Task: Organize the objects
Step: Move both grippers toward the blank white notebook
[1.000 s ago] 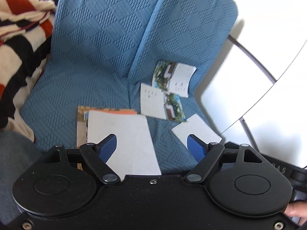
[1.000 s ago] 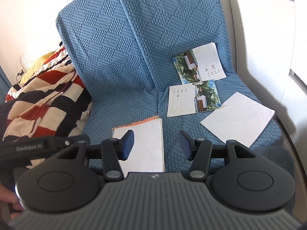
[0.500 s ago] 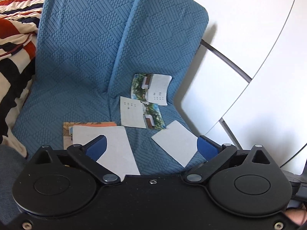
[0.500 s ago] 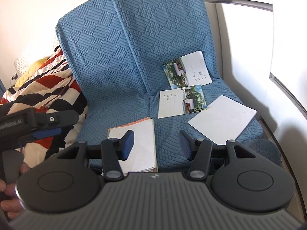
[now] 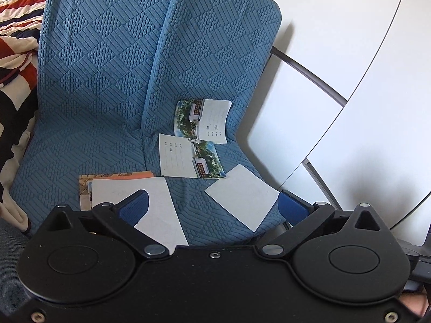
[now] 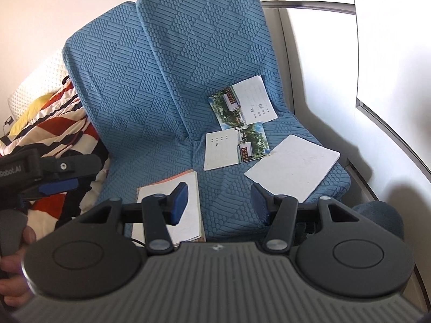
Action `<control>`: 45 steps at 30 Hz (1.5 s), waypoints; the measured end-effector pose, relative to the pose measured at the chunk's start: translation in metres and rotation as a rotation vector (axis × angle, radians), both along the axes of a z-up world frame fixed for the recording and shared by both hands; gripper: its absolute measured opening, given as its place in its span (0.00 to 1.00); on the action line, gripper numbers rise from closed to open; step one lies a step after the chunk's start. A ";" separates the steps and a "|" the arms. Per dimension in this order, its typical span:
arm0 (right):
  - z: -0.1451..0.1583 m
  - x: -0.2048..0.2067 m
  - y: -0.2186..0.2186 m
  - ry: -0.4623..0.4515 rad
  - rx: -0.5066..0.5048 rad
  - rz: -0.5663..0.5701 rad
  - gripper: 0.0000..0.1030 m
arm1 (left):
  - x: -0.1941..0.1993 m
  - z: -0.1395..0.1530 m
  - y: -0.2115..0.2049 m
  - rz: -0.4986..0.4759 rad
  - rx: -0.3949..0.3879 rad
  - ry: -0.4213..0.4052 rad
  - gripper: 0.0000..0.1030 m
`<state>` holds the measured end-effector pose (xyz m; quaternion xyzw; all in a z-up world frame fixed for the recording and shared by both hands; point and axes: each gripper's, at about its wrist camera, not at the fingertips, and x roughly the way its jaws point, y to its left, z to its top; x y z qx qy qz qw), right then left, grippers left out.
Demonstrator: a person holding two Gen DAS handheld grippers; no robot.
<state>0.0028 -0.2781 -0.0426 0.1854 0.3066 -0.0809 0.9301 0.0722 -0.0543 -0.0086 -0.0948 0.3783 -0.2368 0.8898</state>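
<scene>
both tools, left tool [image 5: 212, 206] and right tool [image 6: 218, 200], gape empty above scattered cards [image 5: 188, 157].

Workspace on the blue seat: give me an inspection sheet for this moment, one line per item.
Surface: blue quilted seat cover, seat and backrest.
Job's things: two photo cards, upper card against the backrest, lower card flat, their edges meeting; blank sheet at the seat's right; paper stack at the front left, white sheet on top.
Clutter: nothing seen.
Grippers: left gripper open, holding nothing; right gripper open, holding nothing, both above the seat.
Cables: thin dark cord by the pillow.
Surroundings: striped blanket left, white panels right.
</scene>
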 end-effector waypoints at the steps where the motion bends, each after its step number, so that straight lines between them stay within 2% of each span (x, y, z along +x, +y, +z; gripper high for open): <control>1: -0.003 0.002 -0.001 0.006 -0.002 -0.006 0.53 | 0.002 -0.001 -0.002 0.000 0.005 0.004 0.99; 12: -0.034 0.014 -0.017 0.034 0.031 -0.049 0.55 | 0.018 -0.026 -0.019 -0.015 0.026 0.028 0.99; 16: -0.053 0.017 -0.029 0.053 0.033 -0.086 0.61 | 0.031 -0.046 -0.030 -0.028 0.027 0.049 0.99; 18: -0.063 0.020 -0.035 0.064 0.026 -0.107 0.69 | 0.038 -0.057 -0.036 -0.035 0.034 0.059 0.99; 20: -0.073 0.023 -0.039 0.066 0.021 -0.123 0.71 | 0.045 -0.069 -0.040 -0.053 0.023 0.058 0.99; 25: -0.100 0.037 -0.051 0.079 0.020 -0.153 0.71 | 0.064 -0.103 -0.051 -0.051 0.014 0.072 0.99; 31: -0.125 0.047 -0.059 0.085 0.002 -0.168 0.71 | 0.087 -0.129 -0.062 -0.052 0.001 0.093 0.97; 38: -0.145 0.064 -0.066 0.081 -0.030 -0.185 0.71 | 0.128 -0.157 -0.083 -0.079 0.000 0.153 0.86; 40: -0.150 0.071 -0.070 0.071 -0.035 -0.220 0.71 | 0.138 -0.162 -0.090 -0.089 0.001 0.159 0.82; 43: -0.162 0.083 -0.080 0.074 -0.007 -0.251 0.70 | 0.151 -0.168 -0.103 -0.117 0.010 0.161 0.75; 45: -0.170 0.088 -0.087 0.084 0.022 -0.268 0.65 | 0.160 -0.175 -0.113 -0.135 0.011 0.173 0.70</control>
